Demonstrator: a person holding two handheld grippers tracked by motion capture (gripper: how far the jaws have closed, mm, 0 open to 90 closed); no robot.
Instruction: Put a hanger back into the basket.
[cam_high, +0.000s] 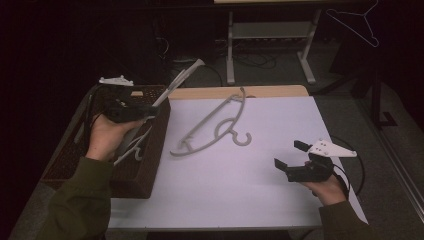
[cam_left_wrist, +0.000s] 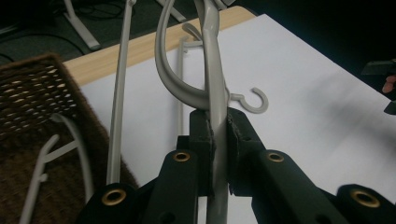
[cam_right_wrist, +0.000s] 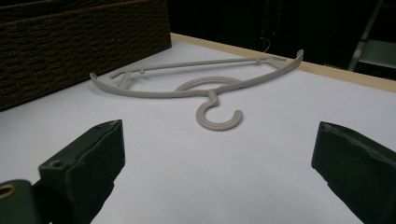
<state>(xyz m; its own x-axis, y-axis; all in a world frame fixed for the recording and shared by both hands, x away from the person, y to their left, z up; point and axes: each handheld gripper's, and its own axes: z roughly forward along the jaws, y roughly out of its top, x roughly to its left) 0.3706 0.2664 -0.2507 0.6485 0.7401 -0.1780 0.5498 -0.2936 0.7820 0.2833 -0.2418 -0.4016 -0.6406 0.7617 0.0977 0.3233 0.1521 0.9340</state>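
My left gripper hangs over a brown wicker basket at the table's left side. It is shut on the arm of a grey plastic hanger, which slants up to the right out of the basket. In the left gripper view the jaws pinch that arm. A second grey hanger lies flat on the white tabletop, its hook toward me. My right gripper rests at the near right, open and holding nothing. The right gripper view has the lying hanger beyond the gripper.
More grey hanger parts lie inside the basket. The table's wooden far edge borders the white surface. A metal frame stands on the floor behind, and a thin wire hanger hangs at the upper right.
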